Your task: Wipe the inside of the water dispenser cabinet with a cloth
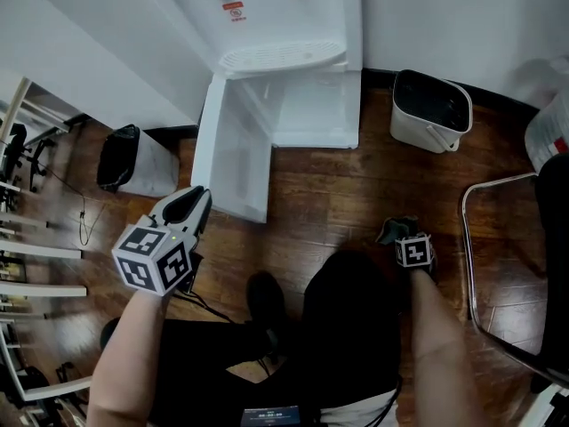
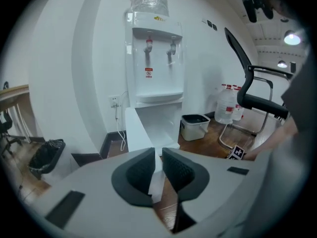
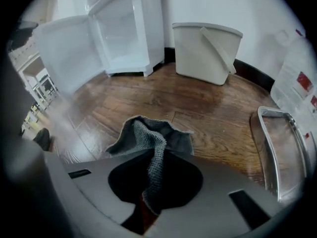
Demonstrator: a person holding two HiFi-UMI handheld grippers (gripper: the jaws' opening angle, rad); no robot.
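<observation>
The white water dispenser (image 1: pixel 284 25) stands against the wall, its lower cabinet (image 1: pixel 316 105) open and the door (image 1: pixel 233 149) swung out to the left. A grey cloth (image 3: pixel 148 138) lies bunched on the wood floor, one fold pinched up between the pads of my right gripper (image 3: pixel 154 177), which is shut on it. In the head view that gripper (image 1: pixel 400 234) is low at the floor, right of the cabinet, with the cloth (image 1: pixel 391 229) at its tip. My left gripper (image 1: pixel 197 201) hangs near the door's edge. Its jaws (image 2: pixel 158 170) stand slightly apart, nothing between them, pointing at the open cabinet (image 2: pixel 161 125).
A white bin (image 1: pixel 431 109) sits on the floor right of the dispenser. A bin with a black bag (image 1: pixel 133 160) stands by the left wall. A chair's metal frame (image 1: pixel 498 265) and water bottles (image 1: pixel 551 132) are at the right. The person's dark-clothed legs fill the near floor.
</observation>
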